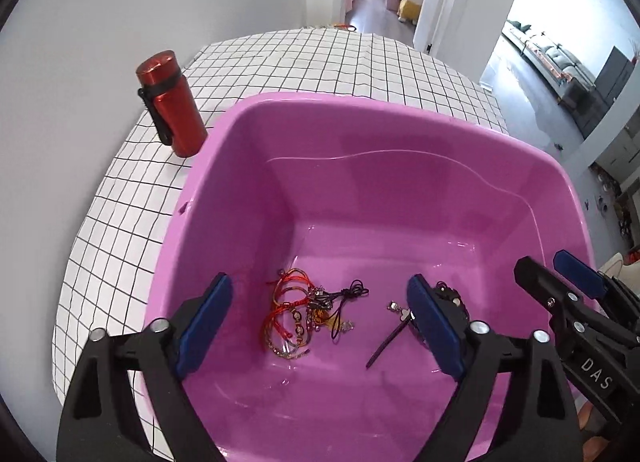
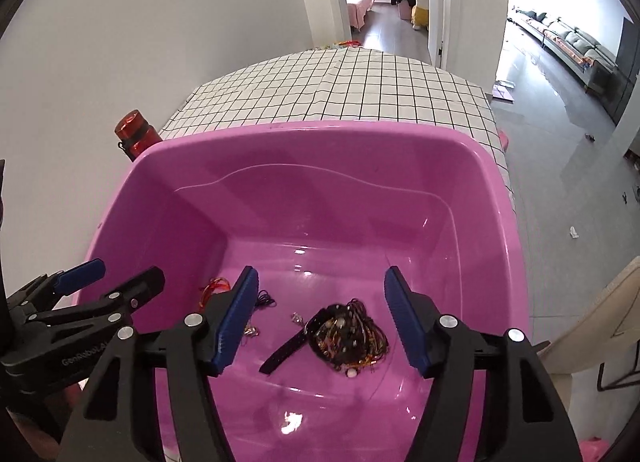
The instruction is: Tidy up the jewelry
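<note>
Both bundles already lie on the floor of the pink tub (image 1: 400, 130), the red cord bracelets (image 1: 292, 310) beneath the released left hand-held gripper (image 1: 320, 326), the dark beaded tangle (image 2: 348, 338) beneath the released right hand-held gripper (image 2: 324, 326), so sorting seems still ahead.

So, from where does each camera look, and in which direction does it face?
Left wrist view: sits on the left claw, looks steeply down into the pink tub at the red cord bracelets; both its blue pads show, open, and the right claw at the right edge.
Right wrist view: sits on the right claw, looks down at the dark bead tangle; the left claw shows at left.
Shared: tub, black strap, red flask, checked tablecloth.
</note>
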